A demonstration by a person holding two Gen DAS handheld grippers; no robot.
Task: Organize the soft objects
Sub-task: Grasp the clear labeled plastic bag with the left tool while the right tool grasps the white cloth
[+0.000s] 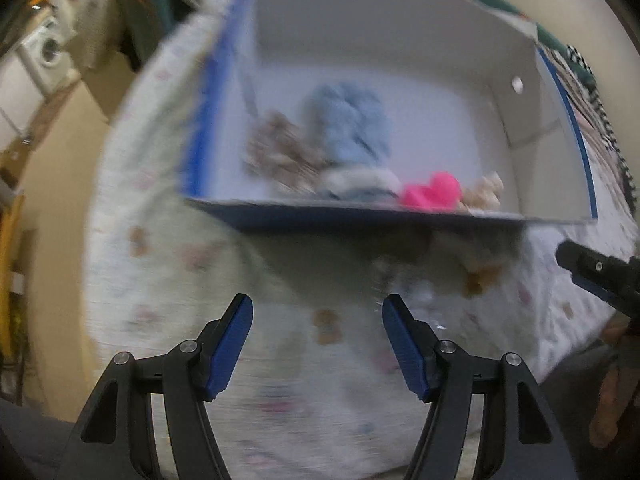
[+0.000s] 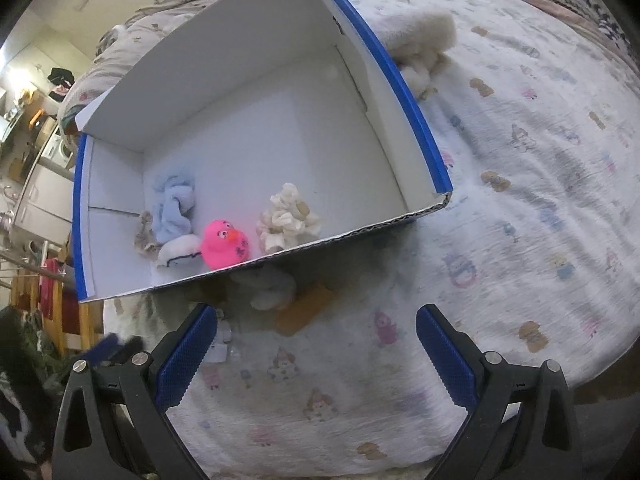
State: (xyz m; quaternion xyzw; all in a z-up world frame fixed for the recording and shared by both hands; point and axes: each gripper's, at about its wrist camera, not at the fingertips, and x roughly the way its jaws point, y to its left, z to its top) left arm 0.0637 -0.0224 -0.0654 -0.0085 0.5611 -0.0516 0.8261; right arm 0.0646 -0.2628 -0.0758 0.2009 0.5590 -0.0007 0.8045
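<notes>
A white cardboard box with blue edges (image 2: 404, 96) (image 1: 208, 120) lies on a patterned bedsheet. Inside it sit a pink rubber duck (image 2: 225, 243) (image 1: 434, 191), a light blue cloth (image 2: 174, 204) (image 1: 352, 120), a cream scrunchie (image 2: 289, 216) (image 1: 482, 194), a white pouch (image 2: 178, 251) (image 1: 360, 184) and a beige cloth (image 1: 276, 150). Just outside the near wall lie a white soft lump (image 2: 274, 286) and a tan flat piece (image 2: 306, 308). My left gripper (image 1: 318, 340) and right gripper (image 2: 316, 344) both stand open over the sheet with nothing between the fingers.
A fluffy white toy (image 2: 424, 44) lies against the box's outer right wall. The right gripper's finger (image 1: 592, 272) shows at the left view's right edge. A washing machine (image 1: 44, 48) and shelving stand beyond the bed's left edge. A small white tag (image 2: 220, 344) lies near my right gripper.
</notes>
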